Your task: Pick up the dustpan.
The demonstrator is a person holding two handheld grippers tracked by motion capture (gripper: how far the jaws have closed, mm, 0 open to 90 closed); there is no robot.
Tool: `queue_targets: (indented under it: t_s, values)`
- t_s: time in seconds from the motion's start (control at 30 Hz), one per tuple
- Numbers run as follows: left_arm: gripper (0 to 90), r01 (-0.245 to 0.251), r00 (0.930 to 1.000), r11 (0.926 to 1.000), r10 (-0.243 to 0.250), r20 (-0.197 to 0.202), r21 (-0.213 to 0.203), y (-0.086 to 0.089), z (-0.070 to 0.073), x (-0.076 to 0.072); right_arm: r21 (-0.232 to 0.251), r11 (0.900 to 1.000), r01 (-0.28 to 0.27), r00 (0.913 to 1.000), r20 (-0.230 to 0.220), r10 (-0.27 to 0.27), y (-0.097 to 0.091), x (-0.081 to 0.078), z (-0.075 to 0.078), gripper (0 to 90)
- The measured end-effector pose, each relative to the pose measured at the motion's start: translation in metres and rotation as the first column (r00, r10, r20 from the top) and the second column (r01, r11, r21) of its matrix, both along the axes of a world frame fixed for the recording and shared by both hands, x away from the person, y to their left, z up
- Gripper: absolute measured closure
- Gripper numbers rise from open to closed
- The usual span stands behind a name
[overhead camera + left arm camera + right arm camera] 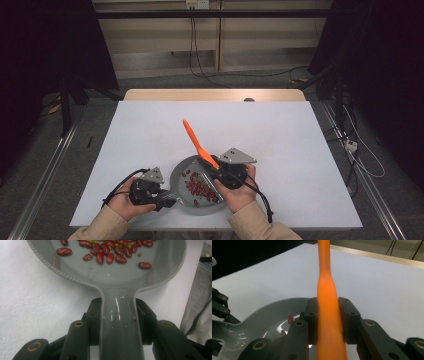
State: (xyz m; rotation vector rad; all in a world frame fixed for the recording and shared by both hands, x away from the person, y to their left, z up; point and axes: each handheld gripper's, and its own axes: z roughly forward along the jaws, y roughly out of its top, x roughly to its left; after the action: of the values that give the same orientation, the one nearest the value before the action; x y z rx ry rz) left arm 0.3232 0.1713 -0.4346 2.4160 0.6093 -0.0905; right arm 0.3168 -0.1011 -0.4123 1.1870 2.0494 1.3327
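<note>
Left gripper (119,315) clamped on pan handle (118,325); right gripper (328,320) clamped on orange spatula (327,290), pointing 11 o'clock. Pan (182,172) rigid, light; beans (200,189) roll easily.

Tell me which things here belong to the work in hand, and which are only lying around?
In use:
- grey pan, handle clamped by the left gripper
- red beans in the pan
- orange utensil, clamped by the right gripper

Lying about:
- cables on the floor behind the table
- white plug on the floor at the right
</note>
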Motion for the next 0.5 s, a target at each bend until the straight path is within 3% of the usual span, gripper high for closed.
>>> queue_targets:
  t_s: [0.17, 0.5]
  values:
    - [62.8, -0.007, 0.9997, 0.9997, 0.007, 0.024, -0.022, 0.003, 0.001, -0.001, 0.009, 0.9991, 0.042, 0.9990, 0.013, -0.042, -0.018, 0.006, 0.007, 71.5]
    - [63.0, -0.027, 0.9971, 0.9965, 0.033, 0.069, -0.079, 0.008, -0.001, 0.000, -0.029, 0.9940, 0.106, 0.9940, 0.029, -0.105, -0.051, 0.011, 0.007, 71.5]
